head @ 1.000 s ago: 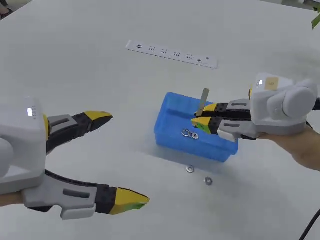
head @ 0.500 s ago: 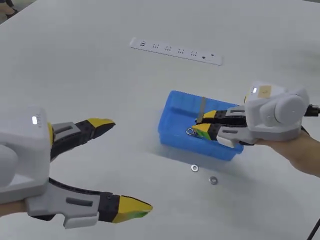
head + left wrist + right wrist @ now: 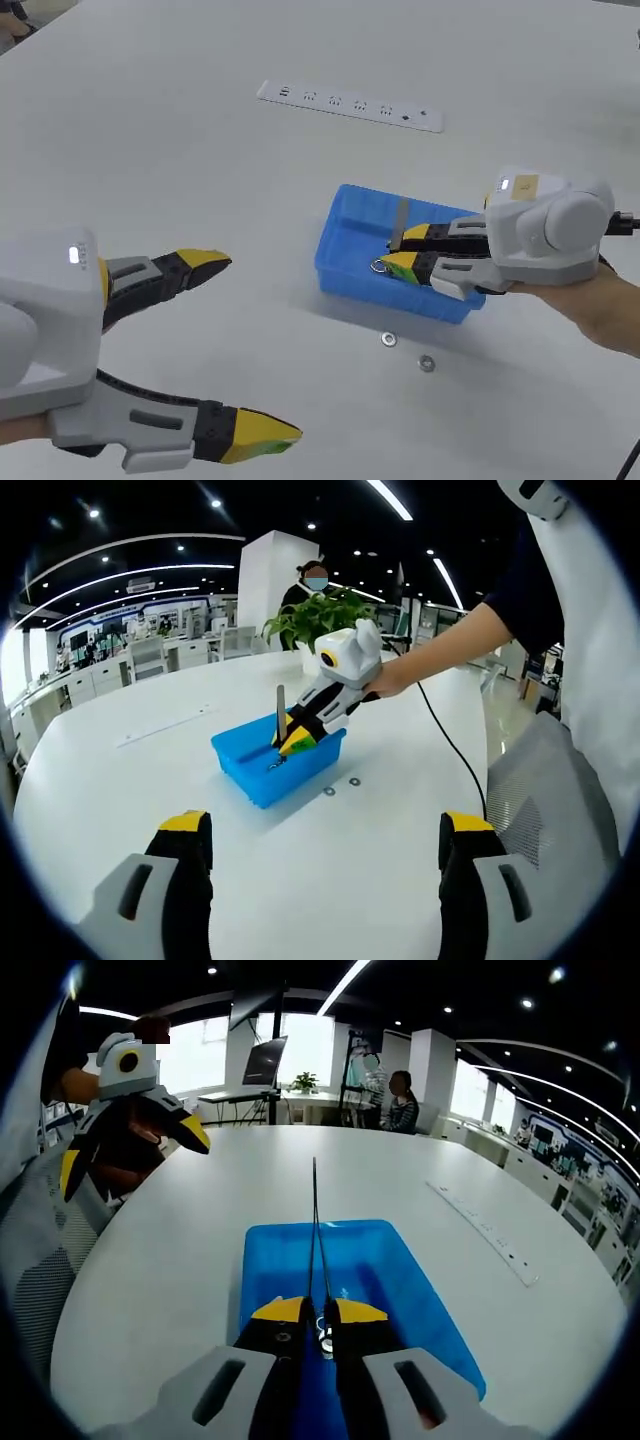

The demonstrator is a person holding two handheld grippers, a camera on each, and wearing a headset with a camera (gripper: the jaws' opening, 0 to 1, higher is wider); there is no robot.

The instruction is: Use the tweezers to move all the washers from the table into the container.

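a: what has changed for us in the last second?
b: the right gripper (image 3: 400,257) has come down. a second ago it hung higher over the container (image 3: 345,215), with the tweezers (image 3: 403,215) standing clear above the far wall. now its jaws sit low inside the blue walls, pressed together on the tweezers, whose back end points to 12 o'clock.
a: and the washer?
b: we see one washer (image 3: 378,266) right at the gripper's tip, at 9 o'clock from it, inside the container. whether the tweezers grip it or it lies on the floor of the box, we cannot tell. earlier we made out two rings in there; the second is likely hidden under the jaws now.
a: what's left on the table (image 3: 150,150)?
b: two washers (image 3: 388,340) at 6 o'clock of the container, just beside its near wall and near each other — same as a second ago, untouched.
a: our left gripper (image 3: 243,350)?
b: spread wide and empty at 8 o'clock of the head view, well apart from the work. the power strip (image 3: 350,105) lies at 12 o'clock, out of the way.
a: so where do we stand?
b: we judge this is a drop-off — once it's done, those two on the table are the remaining trips.
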